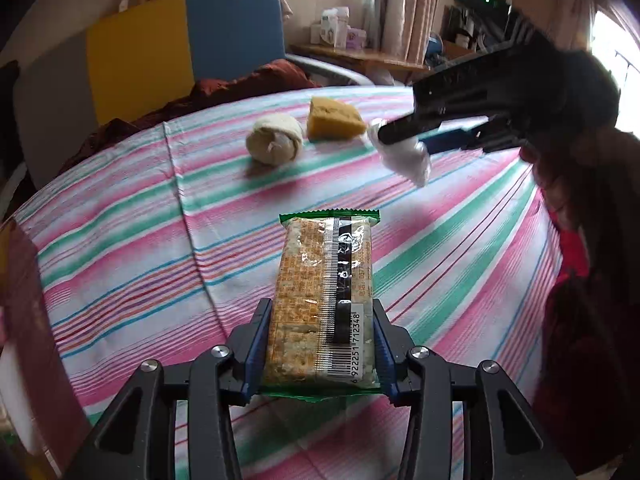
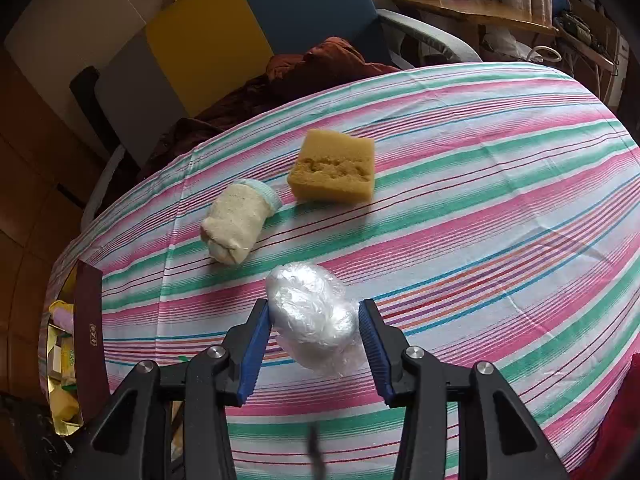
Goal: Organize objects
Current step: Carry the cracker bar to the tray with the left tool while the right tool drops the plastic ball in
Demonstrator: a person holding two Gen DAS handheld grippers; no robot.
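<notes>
A cracker packet [image 1: 324,292] with green ends lies lengthwise between the blue pads of my left gripper [image 1: 320,308], which is shut on it just above the striped tablecloth [image 1: 120,240]. My right gripper [image 2: 314,306] is shut on a crumpled clear plastic bundle [image 2: 312,320] and holds it above the cloth. In the left wrist view that right gripper [image 1: 404,140] comes in from the right with the bundle [image 1: 408,162] hanging from it. A yellow sponge [image 2: 334,168] and a rolled cream cloth [image 2: 238,226] lie on the table beyond both grippers, side by side and apart.
A dark red box [image 2: 90,340] with yellow packets inside stands at the table's left edge. A chair [image 2: 208,36] with a yellow and blue back and a brown cloth stands behind the table. A person's red sleeve [image 1: 592,300] fills the right side.
</notes>
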